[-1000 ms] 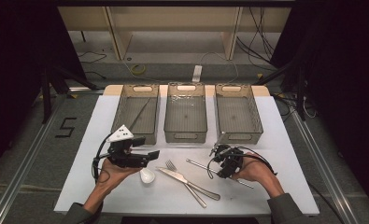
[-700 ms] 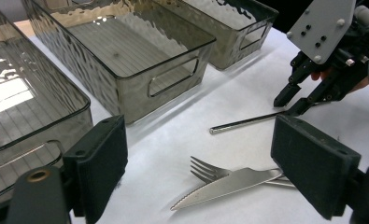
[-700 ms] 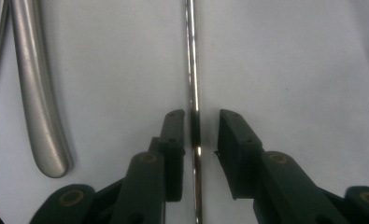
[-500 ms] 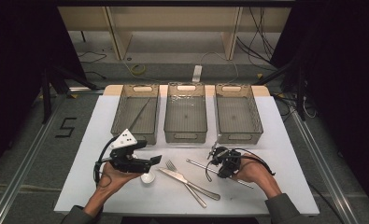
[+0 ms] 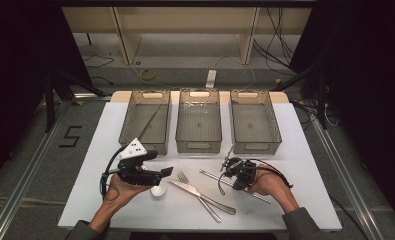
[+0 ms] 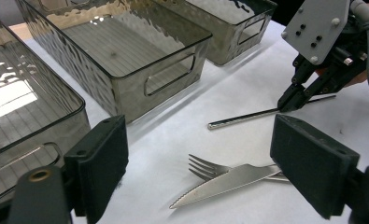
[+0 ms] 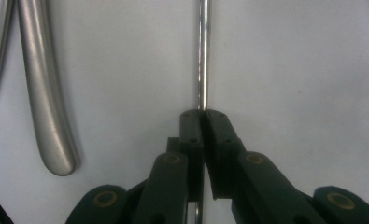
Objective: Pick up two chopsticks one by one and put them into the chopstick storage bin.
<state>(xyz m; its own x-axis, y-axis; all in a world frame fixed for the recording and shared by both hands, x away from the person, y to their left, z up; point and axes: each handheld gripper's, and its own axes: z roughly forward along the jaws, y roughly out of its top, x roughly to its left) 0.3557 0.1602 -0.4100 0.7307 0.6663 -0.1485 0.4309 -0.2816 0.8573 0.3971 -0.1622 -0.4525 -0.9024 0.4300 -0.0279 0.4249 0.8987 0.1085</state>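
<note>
In the right gripper view, nearest the camera, the right tongs (image 7: 202,114) have just been closing and now pinch a thin metal rod (image 7: 202,56), likely a chopstick, between their tips. The rod runs straight out from the tongs toward twelve o'clock in that view and passes back under them toward six, so its long axis lies in line with the jaws and the grip sits partway along its length, not at an end. It lies flat on the white surface (image 7: 289,60). At nine o'clock from the rod in that view lie two broader steel handles, well apart from it.

From the high view the right tongs (image 5: 228,168) sit at about five o'clock on the surface (image 5: 295,150), and the rod (image 5: 212,175) stretches from ten o'clock to four through them. The left tongs (image 5: 168,171) hang at seven o'clock, spread wide with nothing between them, near a small white dish (image 5: 158,190). A knife (image 5: 185,186) and fork (image 5: 197,196) lie crossed between the two hands.

Farther off, at twelve o'clock, stand three grey bins; the left bin (image 5: 130,117) already holds a similar rod (image 5: 149,121). The left hand is the nearer one to that bin, so I judge that carrying the rod there would mean a reach toward eleven o'clock across the cutlery.
</note>
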